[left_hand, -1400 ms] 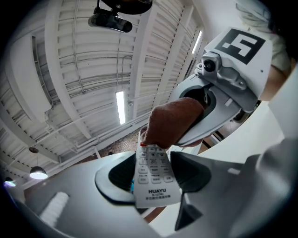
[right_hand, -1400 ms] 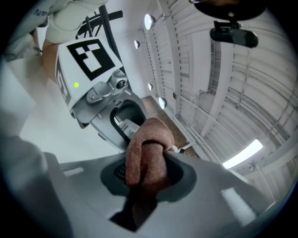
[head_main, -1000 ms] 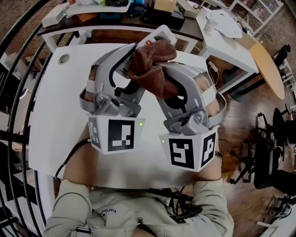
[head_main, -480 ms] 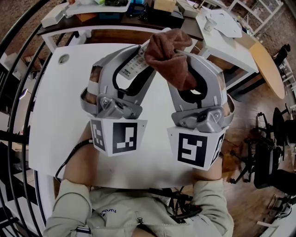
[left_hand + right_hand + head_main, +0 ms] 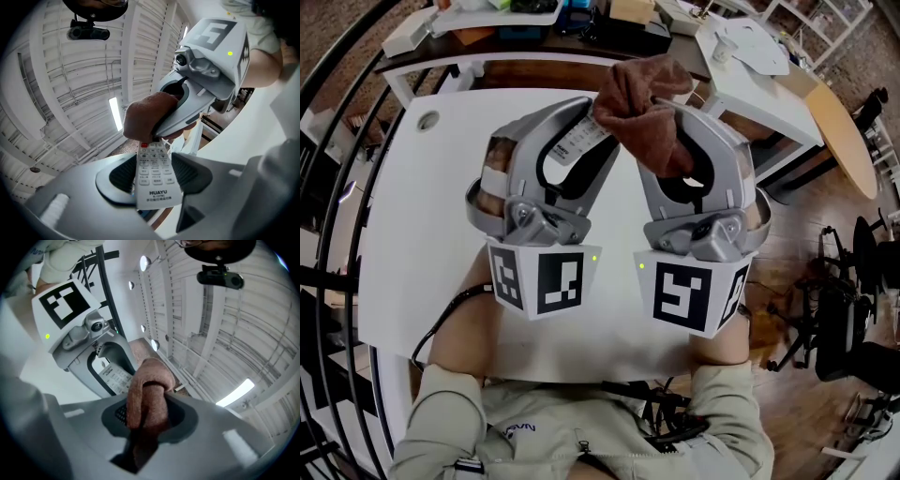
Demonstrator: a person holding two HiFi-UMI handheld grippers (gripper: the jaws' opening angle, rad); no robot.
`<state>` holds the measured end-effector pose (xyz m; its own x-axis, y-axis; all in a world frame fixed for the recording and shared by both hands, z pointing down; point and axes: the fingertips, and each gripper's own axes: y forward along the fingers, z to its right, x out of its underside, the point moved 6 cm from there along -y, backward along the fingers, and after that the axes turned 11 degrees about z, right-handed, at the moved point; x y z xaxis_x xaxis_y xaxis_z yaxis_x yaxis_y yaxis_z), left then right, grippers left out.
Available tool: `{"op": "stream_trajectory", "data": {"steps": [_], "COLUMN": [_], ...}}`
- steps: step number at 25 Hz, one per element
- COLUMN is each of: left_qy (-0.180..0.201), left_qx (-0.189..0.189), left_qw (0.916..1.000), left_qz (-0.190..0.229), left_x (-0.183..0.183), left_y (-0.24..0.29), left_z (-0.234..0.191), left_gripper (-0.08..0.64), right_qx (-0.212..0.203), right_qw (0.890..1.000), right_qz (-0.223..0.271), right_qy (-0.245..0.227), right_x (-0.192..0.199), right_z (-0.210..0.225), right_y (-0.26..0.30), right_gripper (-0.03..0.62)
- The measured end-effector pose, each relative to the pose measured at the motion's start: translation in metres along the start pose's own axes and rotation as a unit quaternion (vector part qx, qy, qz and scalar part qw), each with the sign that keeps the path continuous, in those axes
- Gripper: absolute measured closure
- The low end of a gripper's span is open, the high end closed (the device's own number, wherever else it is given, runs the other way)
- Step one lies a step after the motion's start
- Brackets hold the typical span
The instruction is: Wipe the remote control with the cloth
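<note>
The remote control (image 5: pixel 157 177) is showing as a slim white bar with rows of pale buttons, one red button near its far end and the dark word HUAYU printed at its near end. The left gripper (image 5: pixel 591 129) is grasping it: in the left gripper view the near end is sitting clamped between the two dark pads, with the body pointing away toward 12 o'clock. It is being held up above the white table (image 5: pixel 412 234), at 12 o'clock in the head view.

The right gripper (image 5: pixel 661 117) is clenching the cloth (image 5: pixel 639 94), a brown, fuzzy, bunched fold. In the right gripper view the cloth is filling the gap between the jaws, rising toward 12 o'clock and hanging down toward 6 o'clock. The two grippers are meeting tip to tip, and the cloth is lying over the far end of the remote control, at about 1 o'clock from the left gripper's tip in the head view.

The cloth is hiding the far end of the remote control beyond the red button. In the head view only a narrow printed strip of it is peeking out between the left jaws. The small line under the brand name is too fine to read. The cloth is covering most of the right gripper's pads, and the gripper bodies are largely hiding the person's hands
</note>
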<state>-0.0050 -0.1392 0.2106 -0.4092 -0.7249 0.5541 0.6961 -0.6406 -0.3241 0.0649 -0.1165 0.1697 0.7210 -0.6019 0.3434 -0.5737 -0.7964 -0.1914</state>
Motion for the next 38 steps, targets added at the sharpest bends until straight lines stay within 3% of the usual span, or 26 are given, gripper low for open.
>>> {"op": "stream_trajectory", "data": {"steps": [9,14,19,24,30,33,38], "left_qy": [-0.002,-0.013,-0.024,-0.050,-0.065,-0.081,-0.142], "left_qx": [0.003,0.006,0.007,0.005,0.000,0.000,-0.007], "left_qw": [1.0000,0.9998,0.9996,0.9987,0.9979,0.9968,0.9898], "left_qz": [-0.008,-0.011,-0.009,-0.008,-0.001,0.000,0.003], "left_x": [0.006,0.009,0.011,0.010,0.011,0.010,0.015], "left_y": [0.002,0.002,0.002,0.004,0.001,0.001,0.003], "left_z": [0.004,0.006,0.007,0.001,-0.002,-0.003,-0.015], "left_gripper": [0.318,0.316,0.316,0.316,0.316,0.317,0.316], "right_qx": [-0.081,-0.127,-0.138,-0.102,-0.003,0.034,0.062], "right_qw": [0.996,0.988,0.981,0.979,0.988,0.984,0.971], "right_qz": [0.025,0.049,0.074,0.085,0.056,0.050,0.048], "right_qy": [0.019,0.068,0.117,0.157,0.145,0.167,0.226], "right_x": [-0.005,-0.006,-0.006,-0.002,0.012,0.021,0.039], "right_z": [-0.023,-0.033,-0.031,-0.016,0.003,0.014,0.023], "right_y": [0.003,0.003,0.002,0.000,-0.001,-0.005,-0.005], "right_gripper": [0.508,0.508,0.508,0.508,0.508,0.508,0.506]}}
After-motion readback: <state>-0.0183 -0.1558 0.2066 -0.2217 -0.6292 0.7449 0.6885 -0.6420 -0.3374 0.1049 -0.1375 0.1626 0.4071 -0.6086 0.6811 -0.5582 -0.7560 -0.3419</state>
